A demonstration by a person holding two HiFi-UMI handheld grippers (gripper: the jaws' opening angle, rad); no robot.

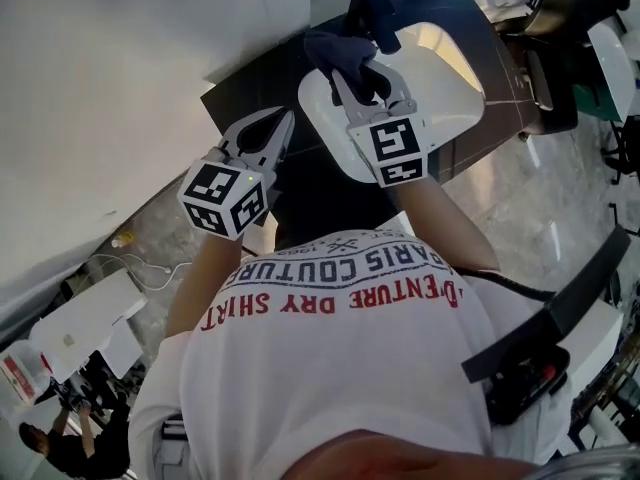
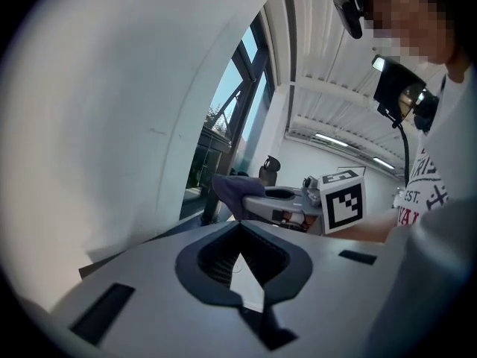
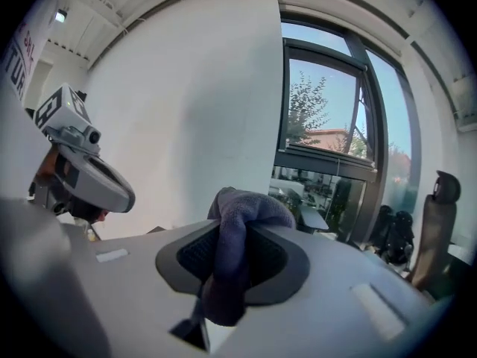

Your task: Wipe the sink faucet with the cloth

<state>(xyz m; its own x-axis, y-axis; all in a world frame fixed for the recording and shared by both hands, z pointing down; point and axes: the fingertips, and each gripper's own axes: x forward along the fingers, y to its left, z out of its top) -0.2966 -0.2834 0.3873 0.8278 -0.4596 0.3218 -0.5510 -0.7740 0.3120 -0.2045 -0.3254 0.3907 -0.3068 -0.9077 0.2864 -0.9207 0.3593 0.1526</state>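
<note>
In the head view a dark blue cloth (image 1: 335,50) hangs bunched over the white sink basin (image 1: 455,93), with my right gripper (image 1: 357,76) shut on it. The right gripper view shows the cloth (image 3: 237,222) pinched between the jaws and folding over their tips. A dark upright shape that looks like the faucet (image 1: 372,6) stands at the basin's far edge, just beyond the cloth; the same tall shape (image 3: 438,222) shows at far right. My left gripper (image 1: 268,136) hovers left of the basin over the dark counter, shut with nothing in it (image 2: 240,231).
The dark counter (image 1: 250,93) runs along a white wall (image 1: 120,78) on the left. A large window (image 3: 335,148) stands behind the sink. The person's white shirt (image 1: 350,368) fills the lower head view. Chairs and desks lie on the floor beyond.
</note>
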